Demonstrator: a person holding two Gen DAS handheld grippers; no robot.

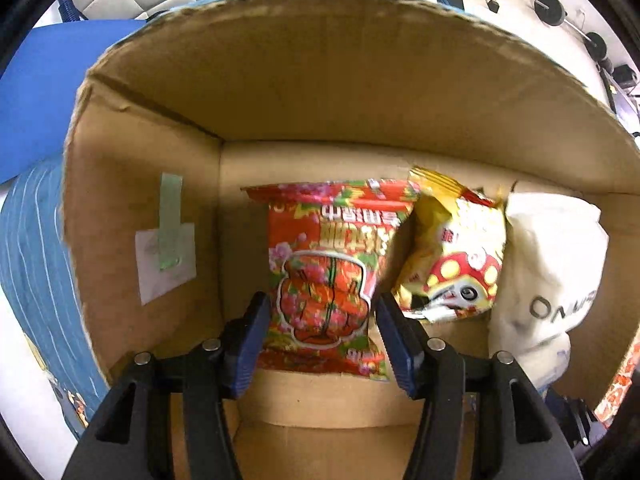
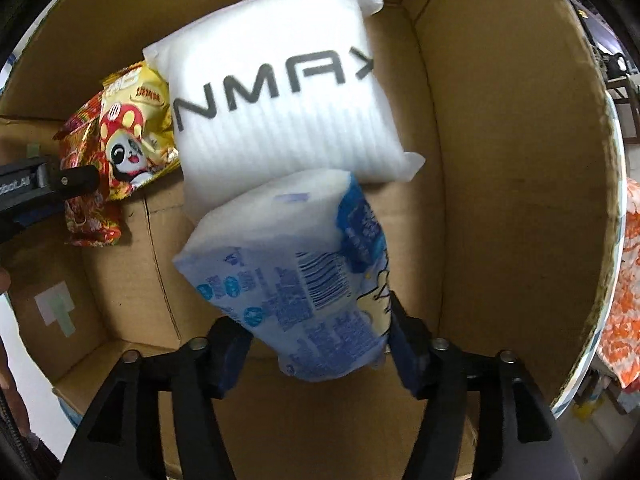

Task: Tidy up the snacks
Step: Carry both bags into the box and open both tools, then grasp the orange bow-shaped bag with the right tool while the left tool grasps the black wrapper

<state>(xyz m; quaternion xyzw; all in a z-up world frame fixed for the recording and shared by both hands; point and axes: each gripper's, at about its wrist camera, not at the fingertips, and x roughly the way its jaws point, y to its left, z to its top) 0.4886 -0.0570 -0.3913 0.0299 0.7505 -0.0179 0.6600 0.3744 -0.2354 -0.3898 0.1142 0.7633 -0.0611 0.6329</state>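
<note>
Both grippers reach down into a brown cardboard box (image 1: pixel 360 92). My left gripper (image 1: pixel 320 320) stands open with its blue pads either side of a red flowered snack bag (image 1: pixel 328 276) that rests on the box floor. Beside it leans a yellow bag with a mushroom-capped panda (image 1: pixel 456 256), then a white soft pack with grey lettering (image 1: pixel 552 272). In the right wrist view my right gripper (image 2: pixel 316 340) is shut on a blue-and-white pack with a barcode (image 2: pixel 296 280), held above the box floor in front of the white pack (image 2: pixel 280 108). The left gripper's black body (image 2: pixel 44 184) shows at the left edge.
The box walls (image 2: pixel 520 160) rise on all sides. A paper label under green tape (image 1: pixel 166 252) sticks to the left wall. Outside the box lie a blue sheet (image 1: pixel 36 108) and an orange patterned cloth (image 2: pixel 624 280). Bare cardboard floor shows near the front.
</note>
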